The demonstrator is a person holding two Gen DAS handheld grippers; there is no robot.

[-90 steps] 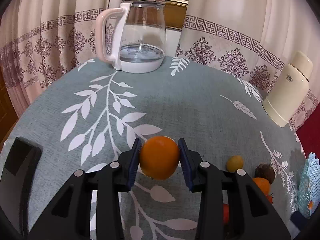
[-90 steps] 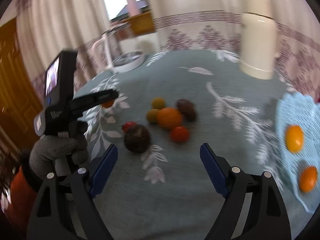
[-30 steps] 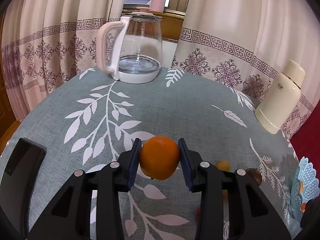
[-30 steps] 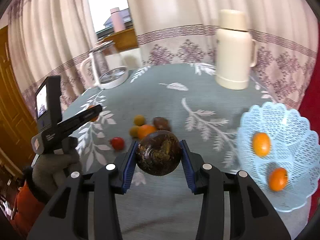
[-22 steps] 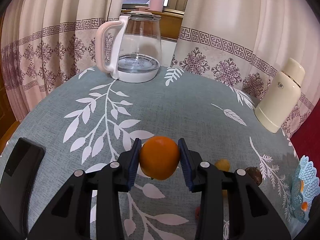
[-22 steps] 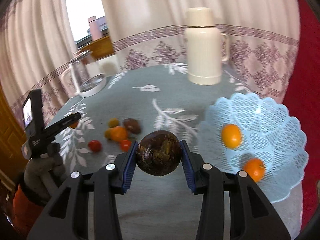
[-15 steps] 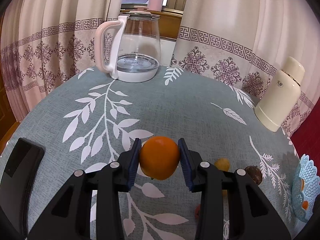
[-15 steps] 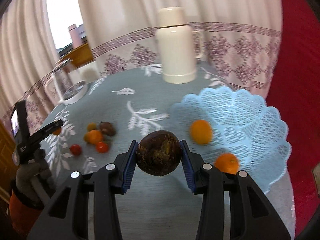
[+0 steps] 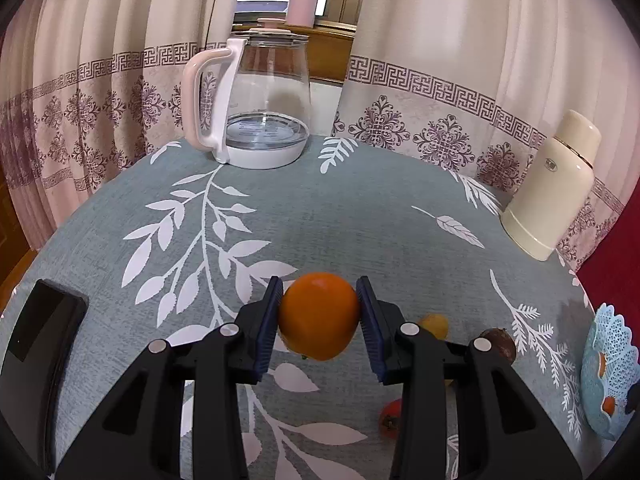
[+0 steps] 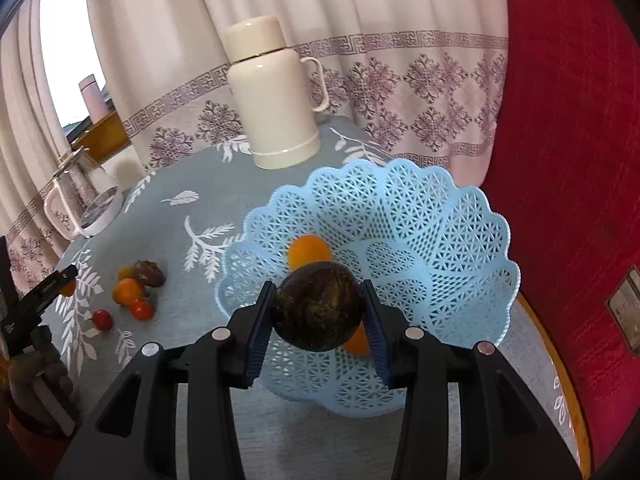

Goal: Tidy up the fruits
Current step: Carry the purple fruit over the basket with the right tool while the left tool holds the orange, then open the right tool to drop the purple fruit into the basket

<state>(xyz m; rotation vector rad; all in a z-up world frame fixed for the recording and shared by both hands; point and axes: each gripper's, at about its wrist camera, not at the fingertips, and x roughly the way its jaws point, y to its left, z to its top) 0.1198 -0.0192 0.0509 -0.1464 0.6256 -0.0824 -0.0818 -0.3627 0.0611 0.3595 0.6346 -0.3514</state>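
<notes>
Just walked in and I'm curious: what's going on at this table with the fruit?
A person is sorting fruit with a hand-held claw in each hand. The right claw grips a dark brown fruit over the blue lattice basket, which already holds two orange fruits. The left claw grips an orange above the tablecloth. Several small fruits lie loose on the cloth.

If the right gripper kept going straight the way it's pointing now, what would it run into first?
Most likely the light blue lattice plastic basket: the right gripper, shut on a dark brown round fruit, points down into it, toward the orange fruit inside. Depth is unclear.
</notes>
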